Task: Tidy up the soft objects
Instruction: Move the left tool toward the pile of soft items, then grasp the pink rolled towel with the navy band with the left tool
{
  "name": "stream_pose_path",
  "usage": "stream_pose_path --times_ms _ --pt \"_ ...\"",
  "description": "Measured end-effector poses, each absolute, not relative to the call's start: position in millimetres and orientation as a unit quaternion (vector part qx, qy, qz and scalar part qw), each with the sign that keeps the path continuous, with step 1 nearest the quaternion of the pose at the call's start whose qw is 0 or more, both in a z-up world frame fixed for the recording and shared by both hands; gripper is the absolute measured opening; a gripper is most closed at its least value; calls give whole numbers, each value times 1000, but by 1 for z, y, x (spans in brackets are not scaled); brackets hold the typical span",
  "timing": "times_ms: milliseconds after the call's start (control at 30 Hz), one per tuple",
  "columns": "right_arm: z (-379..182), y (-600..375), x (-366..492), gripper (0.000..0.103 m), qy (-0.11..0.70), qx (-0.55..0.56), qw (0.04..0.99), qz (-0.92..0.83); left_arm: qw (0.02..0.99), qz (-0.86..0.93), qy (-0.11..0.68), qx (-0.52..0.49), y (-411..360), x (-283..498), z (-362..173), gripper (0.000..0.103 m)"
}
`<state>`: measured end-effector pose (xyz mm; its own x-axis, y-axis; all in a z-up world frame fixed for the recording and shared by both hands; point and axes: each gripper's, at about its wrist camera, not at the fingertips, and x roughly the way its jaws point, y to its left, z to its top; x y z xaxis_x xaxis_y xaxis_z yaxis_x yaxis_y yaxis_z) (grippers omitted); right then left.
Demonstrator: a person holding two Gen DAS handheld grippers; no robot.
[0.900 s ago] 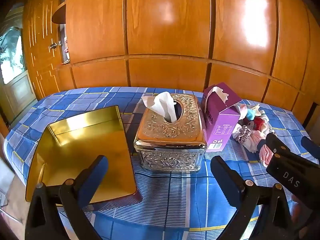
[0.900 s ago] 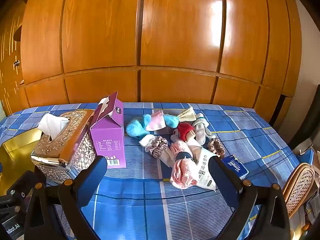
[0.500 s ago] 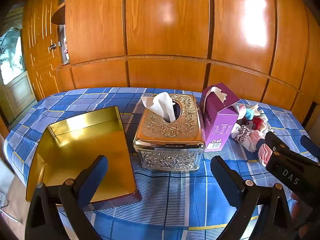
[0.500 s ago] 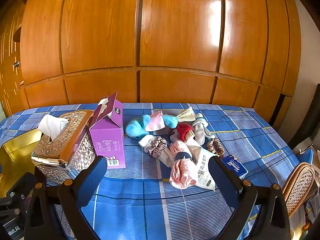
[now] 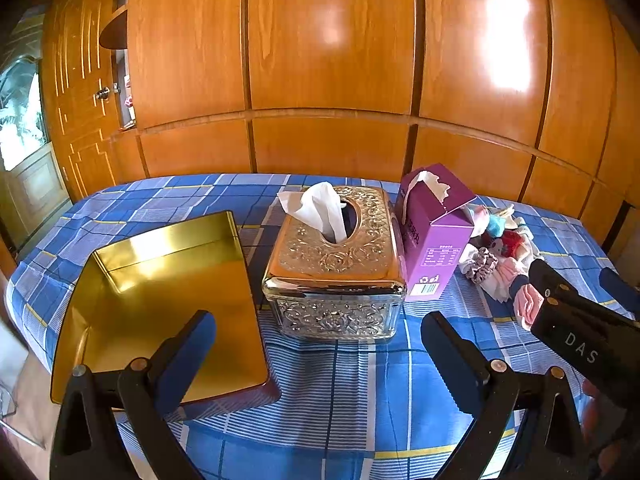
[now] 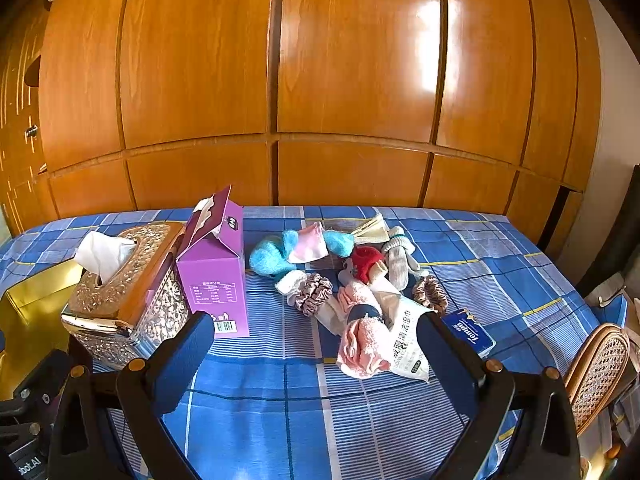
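Since both tools, left tool (image 5: 318,350) & right tool (image 6: 316,350), gape fully w/ nothing held, right should pinch the pink fluffy rolled cloth (image 6: 362,346) at 12 o'clock mid-roll, then carry it to the shiny gold metal tray (image 5: 160,292).

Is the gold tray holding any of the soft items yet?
No, the gold tray shows only its bare shiny floor in the left wrist view, while the soft items lie on the tablecloth beyond the purple carton.

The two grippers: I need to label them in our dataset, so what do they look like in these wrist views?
Both look alike: the left gripper and the right gripper are black, each with two angled arms ending in dark blue fingers, joined by brass-coloured rivets. In the left wrist view the right gripper's black side bears white letters "DAS". No sleeves or cables show.
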<state>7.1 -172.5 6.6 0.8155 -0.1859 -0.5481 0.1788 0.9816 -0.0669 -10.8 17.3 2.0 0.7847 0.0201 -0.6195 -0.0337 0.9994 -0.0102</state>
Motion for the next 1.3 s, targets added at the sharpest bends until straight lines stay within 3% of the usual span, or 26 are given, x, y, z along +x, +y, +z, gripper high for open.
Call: stream_pose_path --times_ms 433,767,1100,1300 --pt "8 -191 9 103 270 17 957 -106 945 8 328 -2 10 -12 2 103" --pt "13 -268 11 103 270 76 949 -145 943 -87 321 20 -10 -12 4 103" --pt "8 -355 -6 103 283 151 924 -210 887 -231 390 88 -69 11 -13 103" --pt "-3 -373 -4 103 296 170 914 -218 846 -308 420 114 -120 36 -19 88"
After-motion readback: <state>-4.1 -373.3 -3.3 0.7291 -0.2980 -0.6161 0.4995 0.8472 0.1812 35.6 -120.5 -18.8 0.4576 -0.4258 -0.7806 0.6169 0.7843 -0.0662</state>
